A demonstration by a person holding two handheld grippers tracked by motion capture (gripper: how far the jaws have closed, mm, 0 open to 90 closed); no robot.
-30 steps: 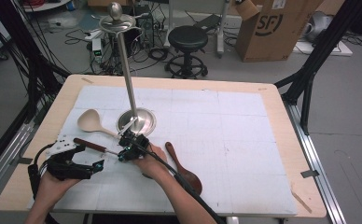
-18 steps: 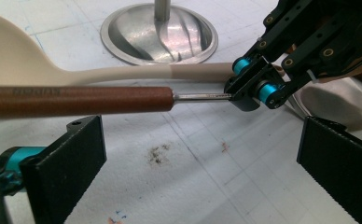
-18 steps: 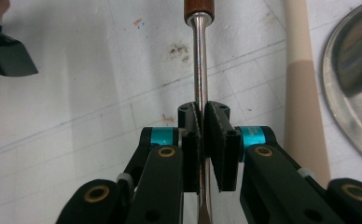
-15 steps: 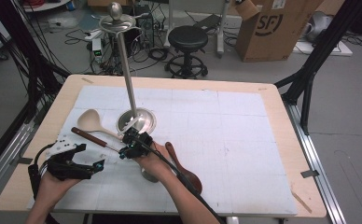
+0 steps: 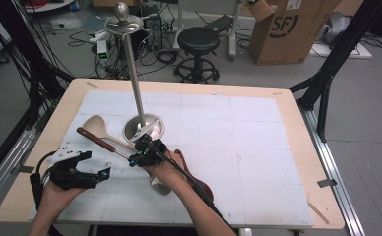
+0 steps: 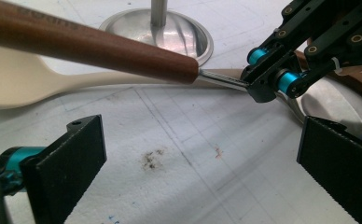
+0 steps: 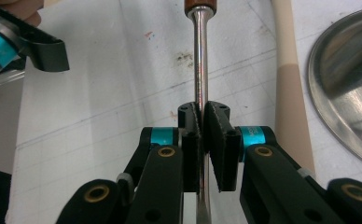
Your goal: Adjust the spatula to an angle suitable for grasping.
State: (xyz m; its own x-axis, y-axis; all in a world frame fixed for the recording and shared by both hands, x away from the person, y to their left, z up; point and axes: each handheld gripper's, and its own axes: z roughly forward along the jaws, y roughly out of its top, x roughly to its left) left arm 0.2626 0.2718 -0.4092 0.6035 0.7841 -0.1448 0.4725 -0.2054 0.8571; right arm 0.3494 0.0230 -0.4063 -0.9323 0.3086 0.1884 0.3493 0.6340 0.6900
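Brown-wood-handled steel ladle (image 5: 111,144) is clamped in the right gripper (image 5: 141,156) by its thin metal shank, jaws pressed together on it (clear in the right gripper view, shank (image 7: 200,70) running up between the pads to the wooden grip). Handle end points away from the tall steel rack with round dish base (image 5: 143,129), out to that rack's left-front; the shiny bowl (image 5: 160,186) hangs low under the person's right hand, just front of the rack base, and I can't tell if it touches the white mat (image 5: 258,147). Ladle looks lifted and tilted, not lying flat.

Left gripper (image 5: 83,173) sits well to the rack's left-front, jaws wide apart, nothing between them (its own view shows both black pads (image 6: 65,165) open over bare mat).

Cream plastic spoon (image 5: 96,126) lies flat just left of the rack base, handle running under the ladle's handle. Dark wooden spoon (image 5: 201,184) lies to the rack's front-right, partly under the right forearm.

Progress, my read: pick-up done, grip secure. Left: carry the ladle to the rack top (image 5: 124,22) and hang it, probably; the other two utensils are untouched.
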